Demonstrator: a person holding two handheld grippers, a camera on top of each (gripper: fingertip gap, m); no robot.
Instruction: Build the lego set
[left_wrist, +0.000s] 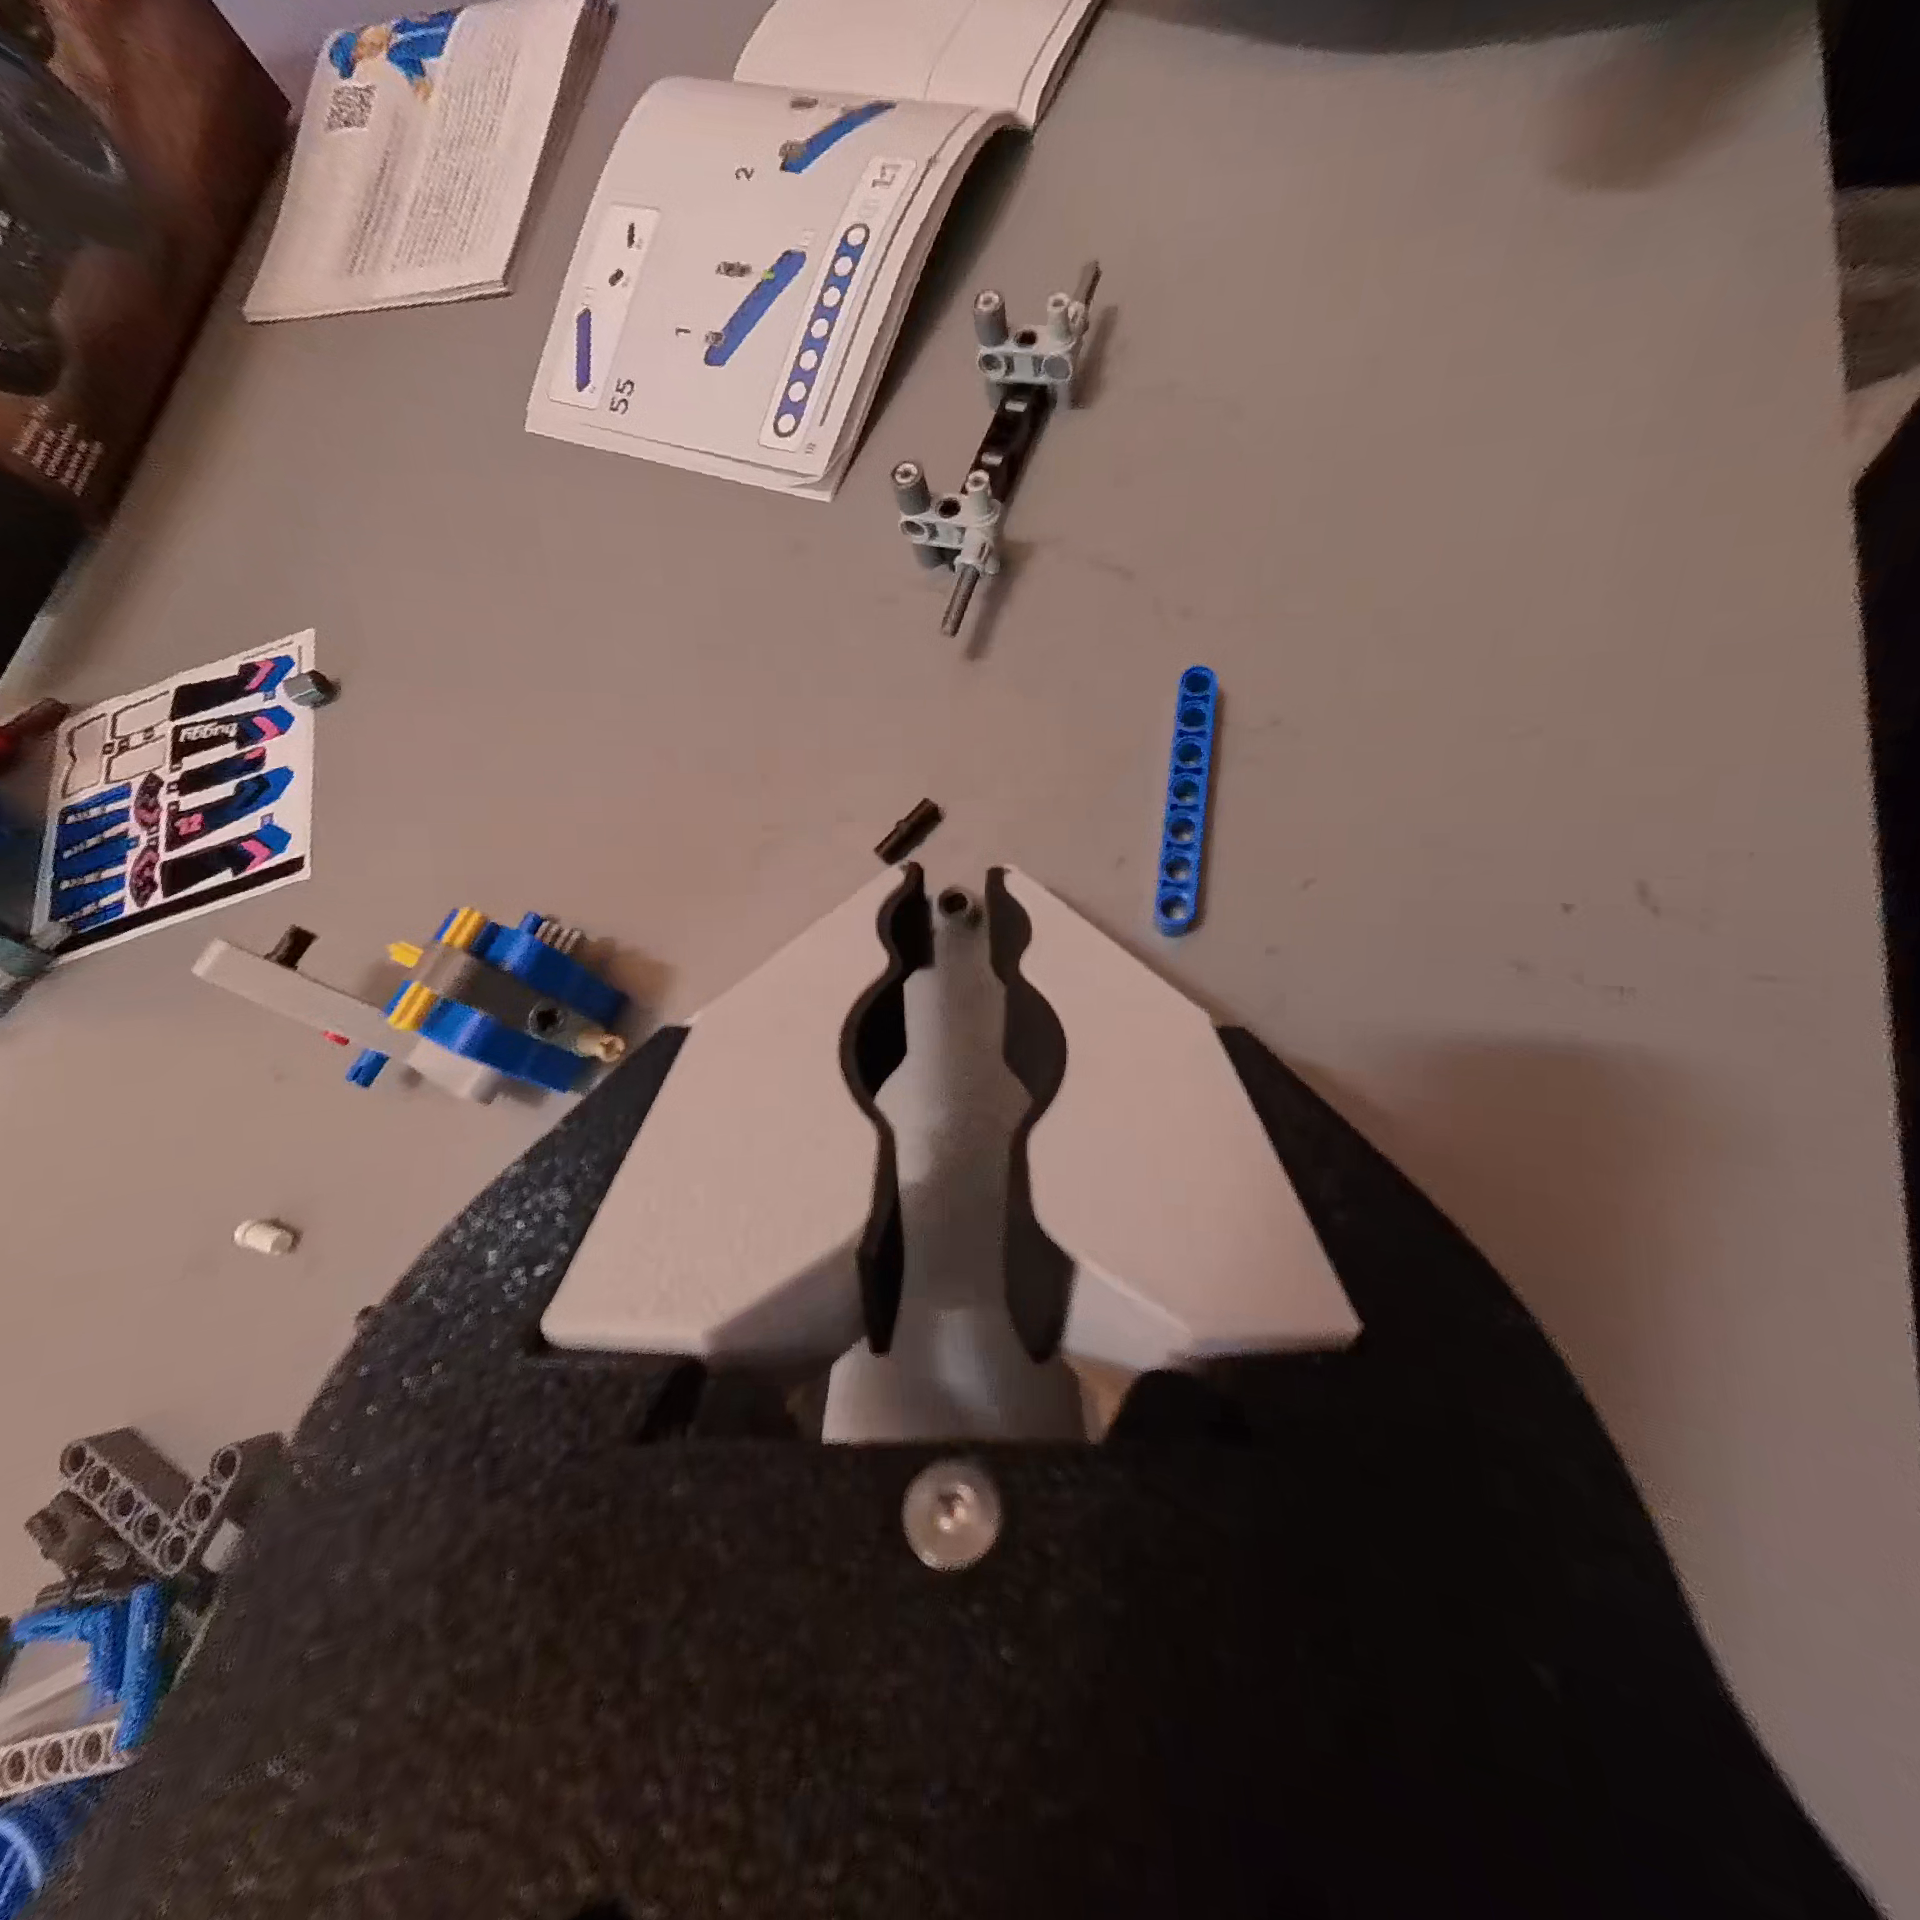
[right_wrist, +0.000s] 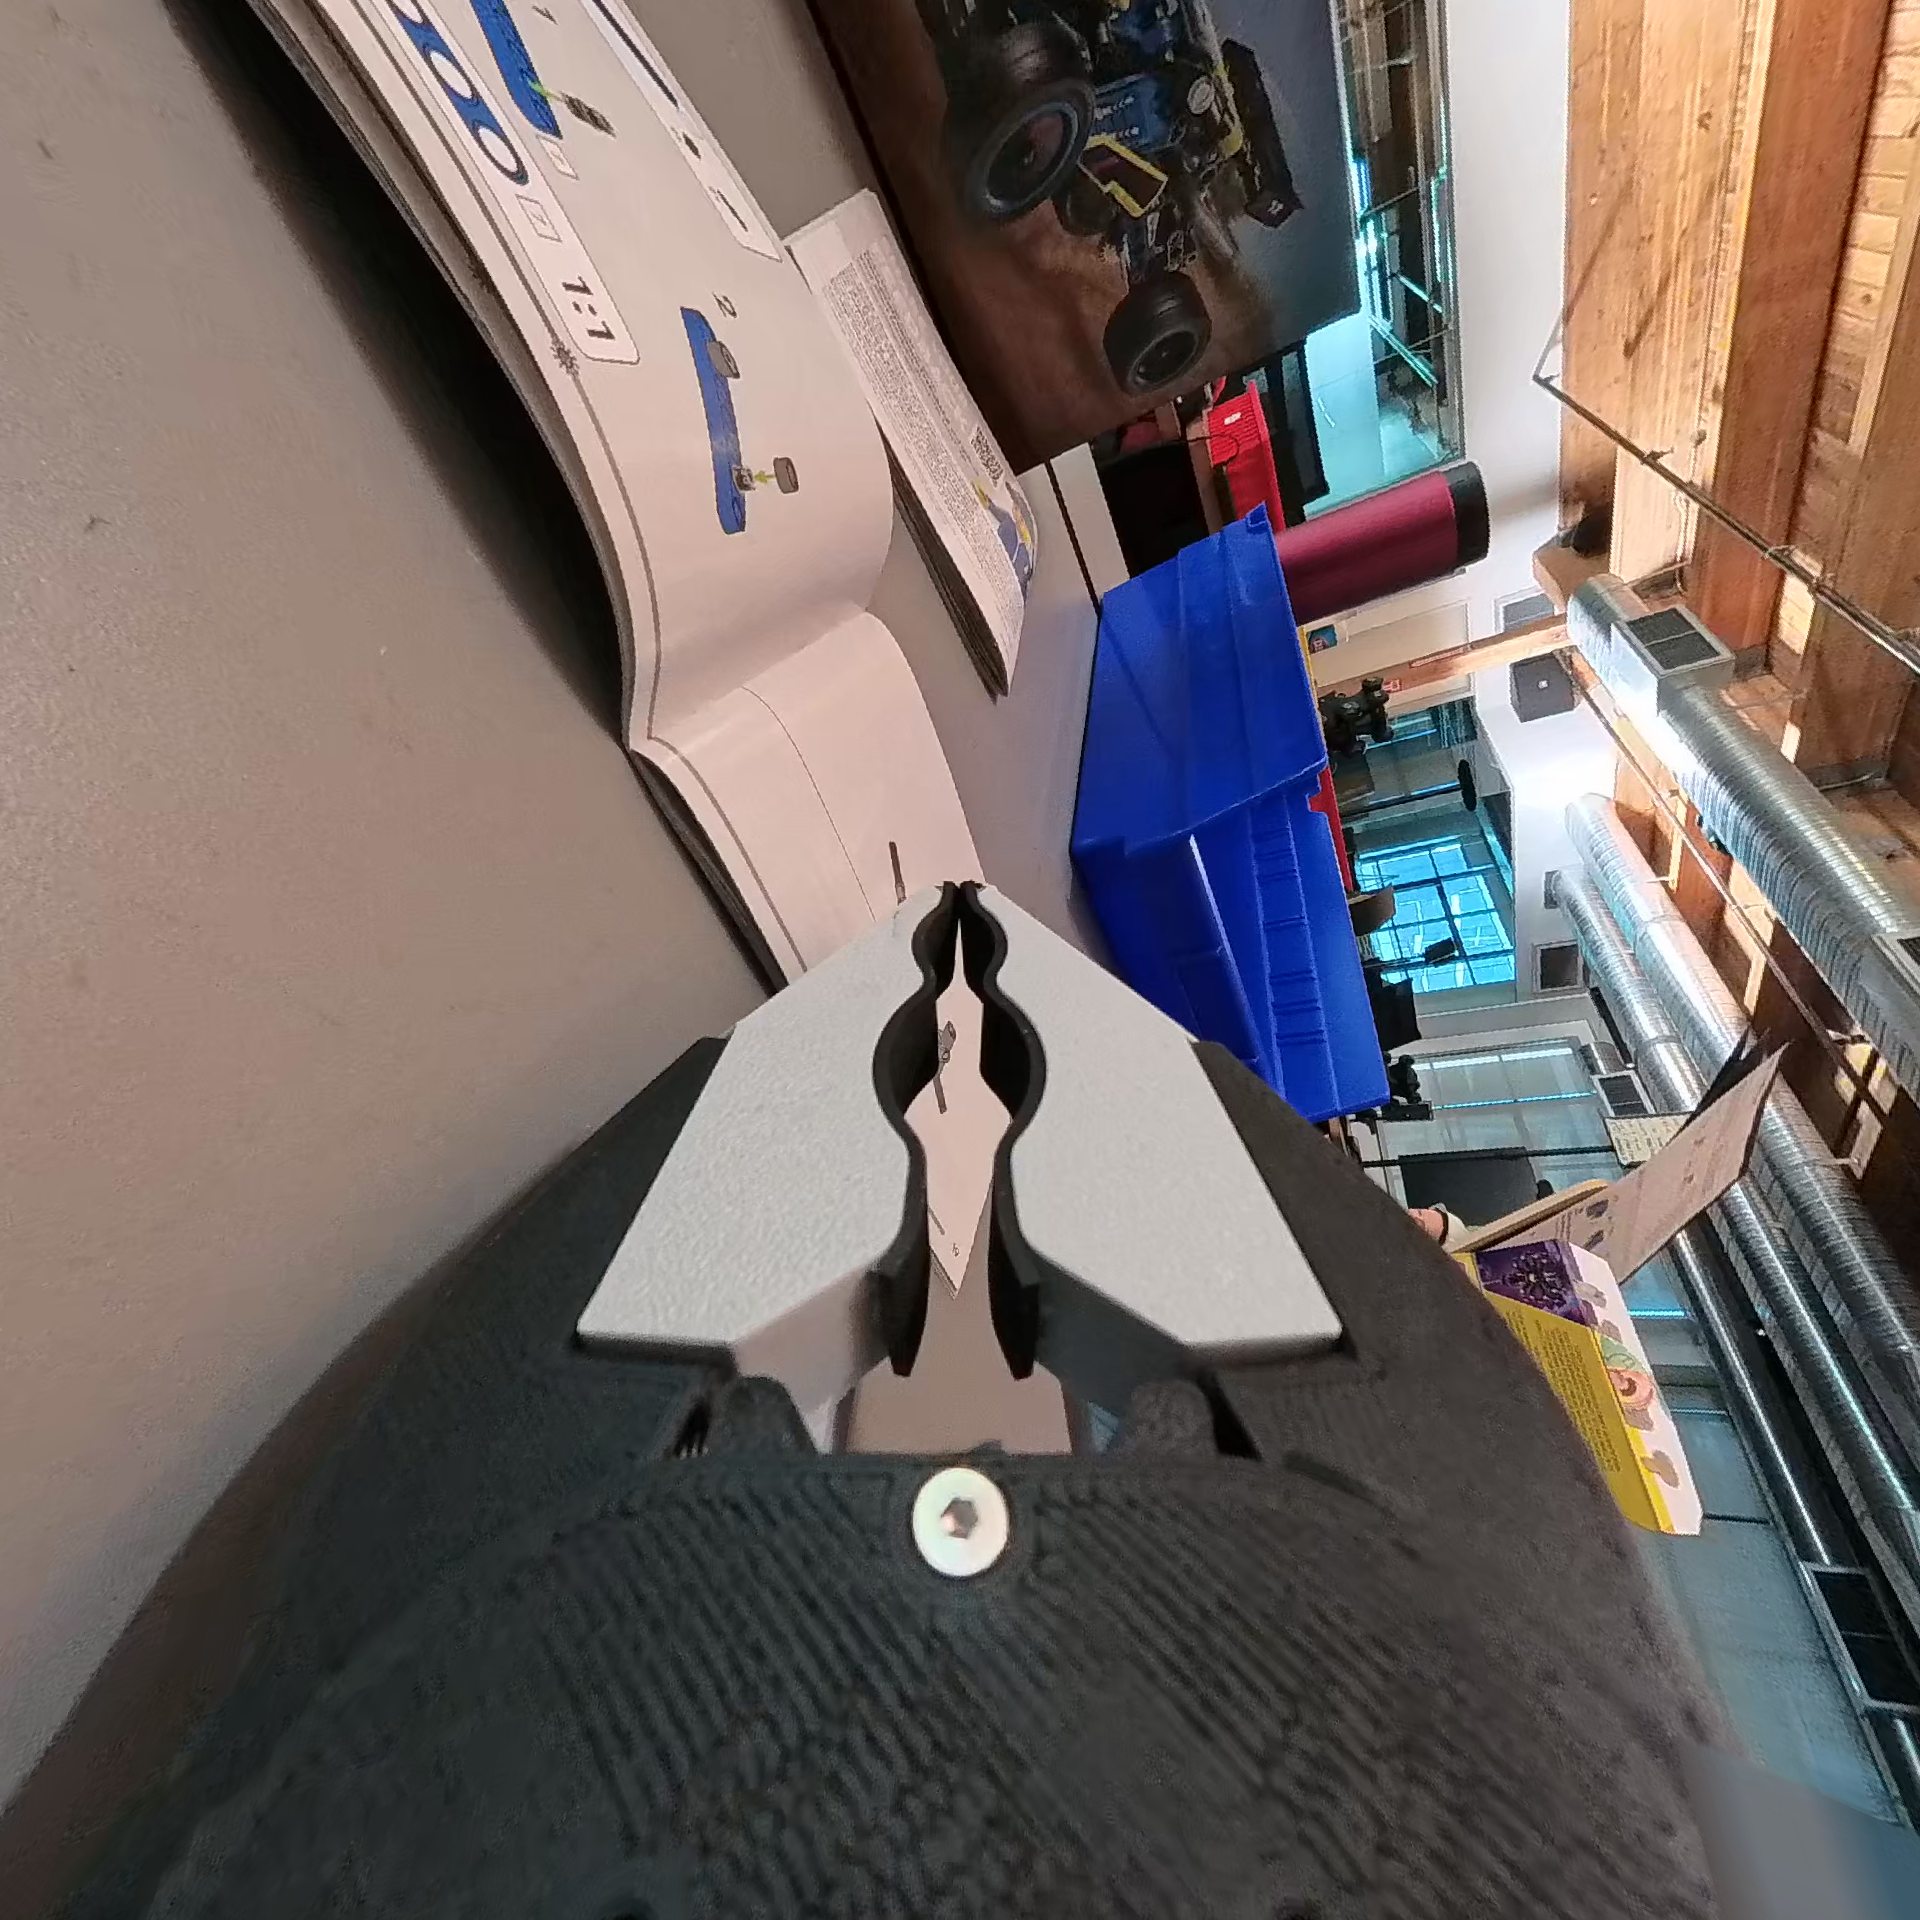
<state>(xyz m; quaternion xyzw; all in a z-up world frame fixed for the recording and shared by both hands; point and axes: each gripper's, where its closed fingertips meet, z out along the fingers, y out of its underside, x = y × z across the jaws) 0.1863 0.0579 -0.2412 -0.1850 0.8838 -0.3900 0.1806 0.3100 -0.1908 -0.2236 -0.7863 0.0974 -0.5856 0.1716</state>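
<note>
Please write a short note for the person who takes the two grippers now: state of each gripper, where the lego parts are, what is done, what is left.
Left gripper: open, empty, jaws over a small grey pin on the table.
Right gripper: shut, holds no part, turned sideways near the open manual.
Parts: black pin just ahead of the left jaws; blue beam to their right, bare; grey-and-black axle frame beyond it; blue-and-grey block to the left; sticker sheet farther left.
Done: some sub-assemblies.
Left: the pins are not yet in the blue beam, as the open page seems to show.
</note>
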